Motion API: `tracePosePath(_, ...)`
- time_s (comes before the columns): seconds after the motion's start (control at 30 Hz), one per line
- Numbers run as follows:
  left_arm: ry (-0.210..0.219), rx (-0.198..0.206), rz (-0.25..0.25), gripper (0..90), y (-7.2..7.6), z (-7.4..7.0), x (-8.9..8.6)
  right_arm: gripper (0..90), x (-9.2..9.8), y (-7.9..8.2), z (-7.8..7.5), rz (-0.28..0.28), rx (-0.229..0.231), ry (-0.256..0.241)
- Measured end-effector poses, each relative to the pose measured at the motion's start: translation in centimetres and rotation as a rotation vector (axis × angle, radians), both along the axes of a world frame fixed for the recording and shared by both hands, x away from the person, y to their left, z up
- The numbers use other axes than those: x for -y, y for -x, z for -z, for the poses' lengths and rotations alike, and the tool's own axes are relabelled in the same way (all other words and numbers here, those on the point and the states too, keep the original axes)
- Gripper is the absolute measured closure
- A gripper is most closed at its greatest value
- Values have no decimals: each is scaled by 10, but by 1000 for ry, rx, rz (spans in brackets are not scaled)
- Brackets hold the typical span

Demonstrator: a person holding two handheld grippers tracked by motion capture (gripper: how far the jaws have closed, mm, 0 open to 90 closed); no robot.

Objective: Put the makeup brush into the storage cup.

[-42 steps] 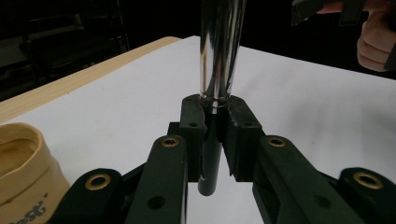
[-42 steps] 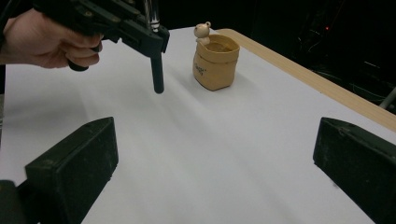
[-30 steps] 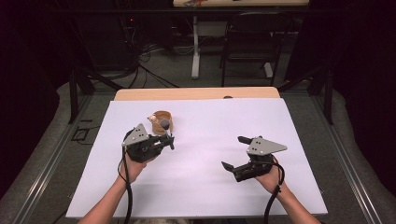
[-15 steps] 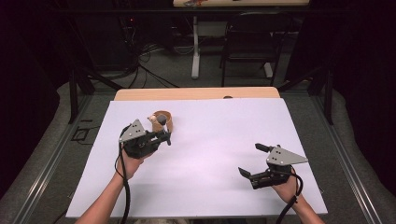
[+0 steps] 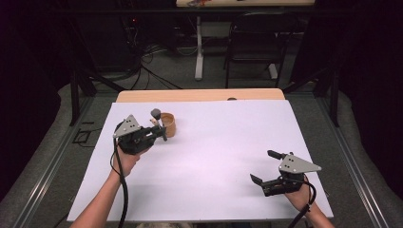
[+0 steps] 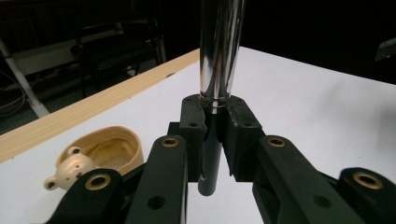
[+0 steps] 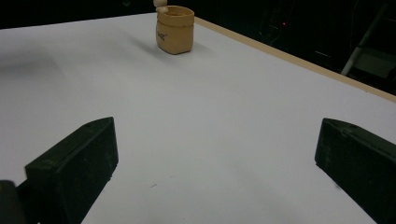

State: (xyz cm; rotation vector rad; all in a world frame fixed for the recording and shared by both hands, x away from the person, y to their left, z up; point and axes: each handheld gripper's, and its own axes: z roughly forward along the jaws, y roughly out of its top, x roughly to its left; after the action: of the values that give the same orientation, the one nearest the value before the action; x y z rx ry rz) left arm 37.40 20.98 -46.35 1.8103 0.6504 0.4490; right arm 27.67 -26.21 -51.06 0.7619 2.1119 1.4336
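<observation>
A tan cup point(image 5: 168, 125) with a small bear figure on its rim stands on the white table point(image 5: 218, 142), left of centre. The cup point(image 6: 112, 148) is low on the left in the left gripper view, and the cup point(image 7: 175, 29) is far off in the right gripper view. My left gripper point(image 5: 161, 133) is shut on a tool point(image 5: 158, 124) with a chrome shaft point(image 6: 220, 46), held upright just left of the cup. In its own view the left gripper point(image 6: 215, 119) clamps the shaft's dark lower end. My right gripper point(image 5: 261, 166) is open over the near right of the table; the right gripper point(image 7: 215, 154) has nothing between its jaws.
A bare wooden strip point(image 5: 199, 95) runs along the table's far edge. Beyond it stand a black chair point(image 5: 252, 42), a white table leg point(image 5: 198, 52) and floor cables point(image 5: 147, 61). Dark floor borders both sides.
My left gripper has carried the tool left, from above the cup to beside it. My right gripper has drawn back toward the near right corner, still open.
</observation>
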Motion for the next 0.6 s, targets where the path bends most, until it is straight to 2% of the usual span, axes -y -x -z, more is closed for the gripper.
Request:
tracePosePath(0.13,-7,7,-13,789,-4,-5,-3,0,-2,-1,0,11,-26,0)
tracePosePath(0.17,-7,11,-17,789,-5,-7,-4,0,-1,-1,0,10,-16,6)
tracePosePath(0.6,6,45,-58,789,-20,-30,-14,0,-1,-4,2,13,-38,26)
